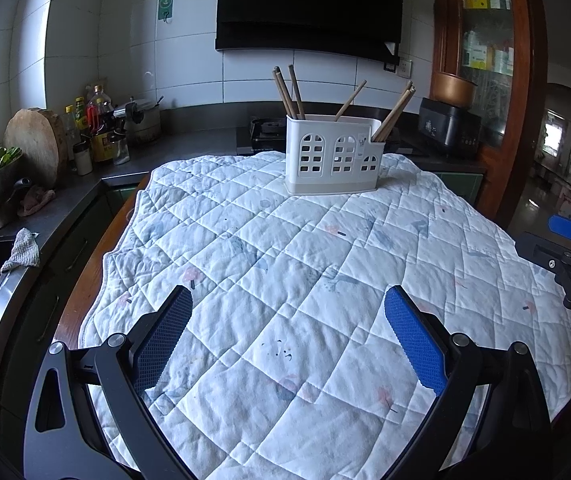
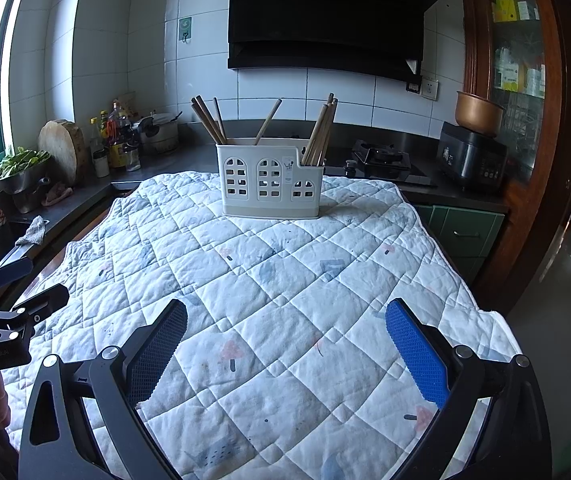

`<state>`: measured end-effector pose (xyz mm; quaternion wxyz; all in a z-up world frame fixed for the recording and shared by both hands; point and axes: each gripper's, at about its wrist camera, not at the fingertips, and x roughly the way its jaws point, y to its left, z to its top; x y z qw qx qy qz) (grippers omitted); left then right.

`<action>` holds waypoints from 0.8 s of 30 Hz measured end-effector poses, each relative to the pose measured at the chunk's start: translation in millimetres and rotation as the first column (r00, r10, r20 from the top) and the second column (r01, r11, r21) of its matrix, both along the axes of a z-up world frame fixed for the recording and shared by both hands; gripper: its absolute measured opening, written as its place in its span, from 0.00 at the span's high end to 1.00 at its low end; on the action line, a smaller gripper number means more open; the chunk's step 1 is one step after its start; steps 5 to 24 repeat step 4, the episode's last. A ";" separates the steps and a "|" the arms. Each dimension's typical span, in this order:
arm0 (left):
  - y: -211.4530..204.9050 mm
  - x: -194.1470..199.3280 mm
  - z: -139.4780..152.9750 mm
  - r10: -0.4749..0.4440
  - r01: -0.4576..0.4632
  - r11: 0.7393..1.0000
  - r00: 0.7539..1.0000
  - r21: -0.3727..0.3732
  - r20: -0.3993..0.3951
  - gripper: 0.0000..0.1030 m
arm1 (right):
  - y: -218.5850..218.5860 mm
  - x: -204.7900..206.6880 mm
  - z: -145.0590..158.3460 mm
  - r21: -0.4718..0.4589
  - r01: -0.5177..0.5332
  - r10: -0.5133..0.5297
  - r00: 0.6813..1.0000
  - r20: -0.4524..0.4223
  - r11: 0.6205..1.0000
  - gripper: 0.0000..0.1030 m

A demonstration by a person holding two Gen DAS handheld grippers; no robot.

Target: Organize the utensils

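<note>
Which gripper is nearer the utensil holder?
Neither clearly. The left gripper and right gripper both hover open, well short of the utensil holder.

2 low wrist views, side by side, facing forward over the quilt [image 1: 285,280] toward the shared holder [image 2: 271,180].

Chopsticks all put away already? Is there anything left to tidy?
It looks nearly finished. The chopsticks all stand in the white holder, spread over its compartments. None lie loose on the quilted cloth. Nothing is in hand: the left gripper and right gripper are both open with nothing between the fingers. I see nothing left to pick up.
</note>
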<state>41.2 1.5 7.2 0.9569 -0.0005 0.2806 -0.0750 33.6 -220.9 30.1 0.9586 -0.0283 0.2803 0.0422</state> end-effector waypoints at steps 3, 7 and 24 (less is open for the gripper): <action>0.0 0.2 0.8 -0.005 0.005 1.000 1.000 0.000 -0.001 0.07 | 0.1 -0.3 0.1 0.004 0.001 -0.001 1.000 0.001 1.000 0.07; -0.3 0.7 0.9 -0.006 0.006 1.000 1.000 0.000 -0.002 0.07 | 0.1 0.1 0.0 0.004 0.002 -0.002 1.000 0.000 1.000 0.07; -0.3 0.7 0.9 -0.006 0.006 1.000 1.000 0.000 -0.002 0.07 | 0.1 0.1 0.0 0.004 0.002 -0.002 1.000 0.000 1.000 0.07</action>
